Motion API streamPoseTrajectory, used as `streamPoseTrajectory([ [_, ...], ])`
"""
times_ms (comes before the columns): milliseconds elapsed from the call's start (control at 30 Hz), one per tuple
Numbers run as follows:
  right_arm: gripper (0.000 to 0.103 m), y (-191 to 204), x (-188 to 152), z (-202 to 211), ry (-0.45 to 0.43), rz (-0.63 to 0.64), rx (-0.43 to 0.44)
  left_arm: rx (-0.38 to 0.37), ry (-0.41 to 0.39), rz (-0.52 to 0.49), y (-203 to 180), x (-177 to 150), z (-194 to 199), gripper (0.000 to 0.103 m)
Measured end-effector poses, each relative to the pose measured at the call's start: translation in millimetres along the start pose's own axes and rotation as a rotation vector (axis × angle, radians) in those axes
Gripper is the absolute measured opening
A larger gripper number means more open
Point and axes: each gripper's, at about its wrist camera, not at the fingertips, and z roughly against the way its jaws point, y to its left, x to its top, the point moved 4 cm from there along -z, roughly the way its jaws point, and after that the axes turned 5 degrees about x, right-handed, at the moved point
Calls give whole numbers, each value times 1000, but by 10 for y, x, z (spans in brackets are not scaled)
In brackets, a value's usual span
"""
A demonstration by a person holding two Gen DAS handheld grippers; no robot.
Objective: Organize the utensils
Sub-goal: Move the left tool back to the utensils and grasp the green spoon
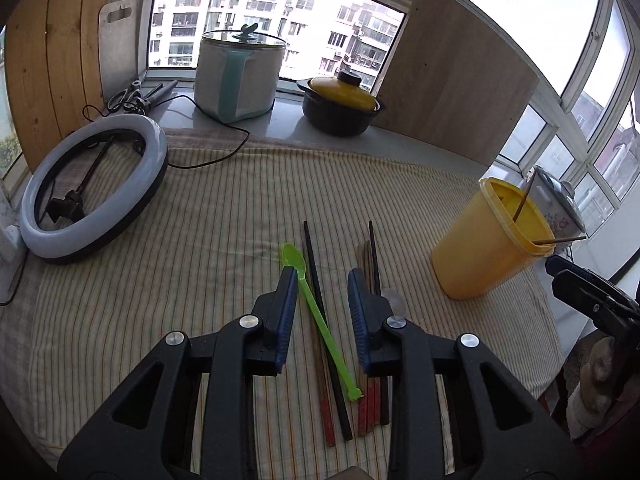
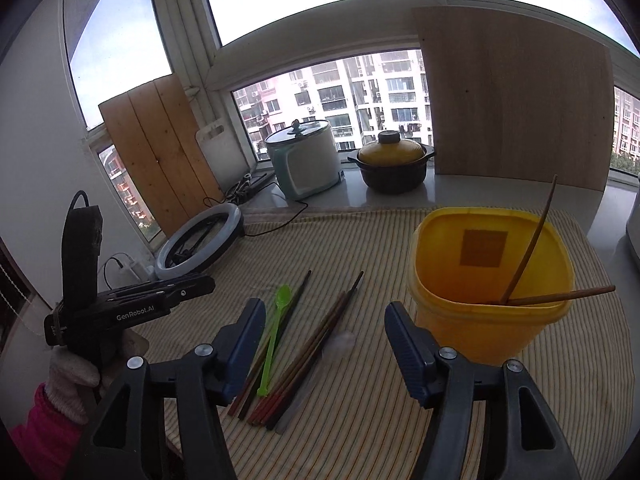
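On the striped cloth (image 1: 180, 264) lie a green plastic spoon (image 1: 318, 314) (image 2: 272, 340), a black chopstick (image 1: 314, 264), a bundle of brown, red-ended chopsticks (image 1: 370, 404) (image 2: 316, 352) and a translucent spoon (image 2: 344, 342). My left gripper (image 1: 322, 280) hangs open just above them, with the green spoon and the black chopstick lying in line with the gap between its jaws, untouched. My right gripper (image 2: 325, 306) stands open wider over the chopstick bundle, holding nothing. A yellow plastic tub (image 1: 488, 248) (image 2: 480, 320) stands to the right with two brown chopsticks (image 2: 560, 298) leaning inside.
A ring light (image 1: 96, 184) with its cable lies at the cloth's left. On the sill behind stand a white rice cooker (image 1: 240, 76) and a dark clay pot with a yellow lid (image 1: 340, 104). A wooden board (image 1: 452, 88) leans behind the tub. A gloved hand (image 2: 72, 372) holds the left gripper.
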Motion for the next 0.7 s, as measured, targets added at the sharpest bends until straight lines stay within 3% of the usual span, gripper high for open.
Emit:
streamPoseTrajectory([
  [233, 55, -18, -256, -328, 96, -46, 3, -27, 86, 35, 77, -191, -275, 25],
  [367, 42, -62, -444, -571, 172, -91, 14, -41, 118, 63, 122, -240, -402, 25],
  [700, 39, -123, -731, -1011, 259, -134, 10, -59, 179, 94, 130, -197, -726, 25],
])
